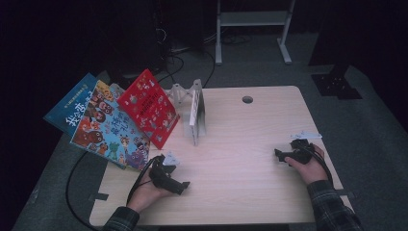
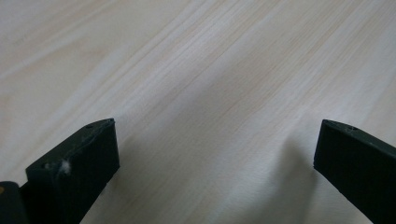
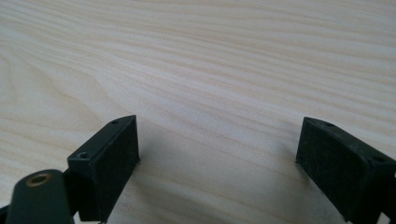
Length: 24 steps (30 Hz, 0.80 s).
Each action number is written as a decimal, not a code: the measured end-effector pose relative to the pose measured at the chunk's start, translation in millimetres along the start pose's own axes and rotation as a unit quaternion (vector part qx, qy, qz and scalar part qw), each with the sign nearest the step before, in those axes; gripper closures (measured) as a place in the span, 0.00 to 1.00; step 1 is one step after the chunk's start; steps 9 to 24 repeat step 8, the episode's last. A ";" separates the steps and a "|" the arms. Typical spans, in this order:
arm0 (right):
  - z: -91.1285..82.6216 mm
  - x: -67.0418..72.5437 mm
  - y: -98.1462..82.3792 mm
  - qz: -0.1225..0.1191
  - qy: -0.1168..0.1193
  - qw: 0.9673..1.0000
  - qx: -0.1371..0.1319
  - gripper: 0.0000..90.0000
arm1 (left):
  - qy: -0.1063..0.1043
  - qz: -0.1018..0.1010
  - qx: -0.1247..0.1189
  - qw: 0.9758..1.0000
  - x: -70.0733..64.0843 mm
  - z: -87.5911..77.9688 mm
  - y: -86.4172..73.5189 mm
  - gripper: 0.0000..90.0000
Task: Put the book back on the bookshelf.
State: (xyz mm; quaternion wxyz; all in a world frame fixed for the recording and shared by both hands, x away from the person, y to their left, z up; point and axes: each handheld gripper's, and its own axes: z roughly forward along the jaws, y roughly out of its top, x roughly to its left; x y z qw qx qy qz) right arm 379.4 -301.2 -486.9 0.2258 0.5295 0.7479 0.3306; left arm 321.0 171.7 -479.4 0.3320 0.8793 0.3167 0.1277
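My left gripper (image 1: 182, 185) rests low over the near left of the light wooden table (image 1: 240, 144), held by a hand. In the left gripper view its jaws stand wide apart (image 2: 215, 144) over bare wood, nothing between them. My right gripper (image 1: 280, 155) sits near the table's right edge, pointing left. Its jaws are also spread wide (image 3: 219, 144) above bare wood grain. Three picture books fan out at the far left: a red one (image 1: 146, 107), a colourful cartoon one (image 1: 108, 127) and a blue one (image 1: 72, 107). A white book (image 1: 196, 111) stands upright in a rack.
A clear rack (image 1: 185, 94) holds the books at the table's back left. A round cable hole (image 1: 247, 99) lies near the far edge. A cable (image 1: 72, 192) trails off the left side. A white frame (image 1: 252, 24) stands on the floor behind.
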 end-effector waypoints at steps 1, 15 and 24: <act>0.0 0.2 0.0 -0.001 0.000 1.000 0.000 0.13 | -0.002 0.003 -0.010 1.000 0.3 0.4 -1.9 0.00; 0.0 1.0 0.1 -0.001 0.001 1.000 0.000 0.13 | -0.009 0.009 -0.033 0.999 1.9 0.8 -6.8 0.00; 0.0 1.0 0.1 -0.001 0.001 1.000 0.000 0.13 | -0.009 0.009 -0.033 0.999 1.9 0.8 -6.8 0.00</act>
